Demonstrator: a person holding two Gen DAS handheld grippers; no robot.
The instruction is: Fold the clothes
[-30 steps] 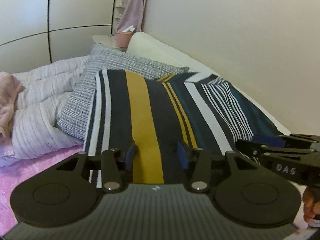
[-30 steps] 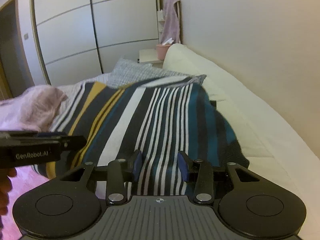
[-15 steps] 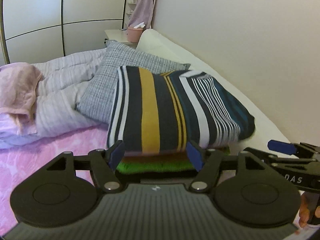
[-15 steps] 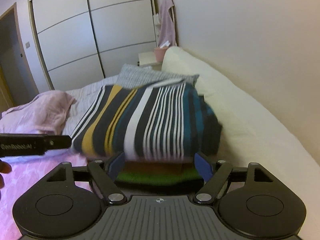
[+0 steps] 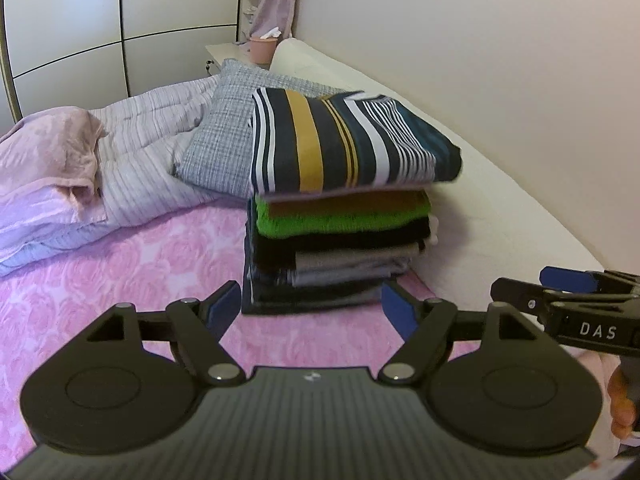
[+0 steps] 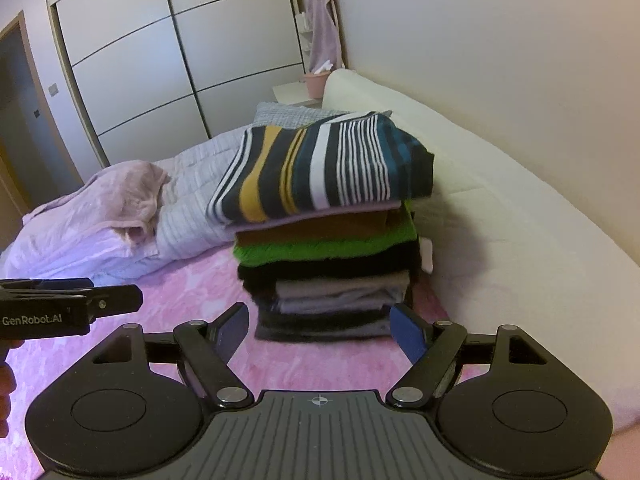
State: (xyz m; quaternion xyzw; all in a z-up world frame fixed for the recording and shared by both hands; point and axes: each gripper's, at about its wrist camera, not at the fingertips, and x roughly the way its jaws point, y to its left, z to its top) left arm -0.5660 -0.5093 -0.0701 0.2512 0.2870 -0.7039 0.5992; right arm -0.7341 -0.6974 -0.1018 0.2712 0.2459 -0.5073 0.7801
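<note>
A folded striped garment (image 5: 344, 144) (image 6: 324, 168) in navy, white, mustard and teal lies on top of a stack of folded clothes (image 5: 340, 256) (image 6: 332, 280) on the pink bedspread (image 5: 132, 276). Under it I see brown, bright green, black and grey layers. My left gripper (image 5: 310, 306) is open, a short way back from the stack, with nothing between its fingers. My right gripper (image 6: 322, 330) is open too, also in front of the stack's base and empty. Each gripper shows at the edge of the other's view.
A grey checked pillow (image 5: 224, 136) and a crumpled pink garment (image 5: 56, 148) on a striped duvet (image 5: 140, 132) lie behind and left of the stack. A cream headboard cushion (image 5: 480, 200) runs along the wall on the right. A white wardrobe (image 6: 160, 60) stands at the back.
Both grippers opened, let go of the striped garment and drew back from the stack. The garment now rests on top, and the lower layers have come into view.
</note>
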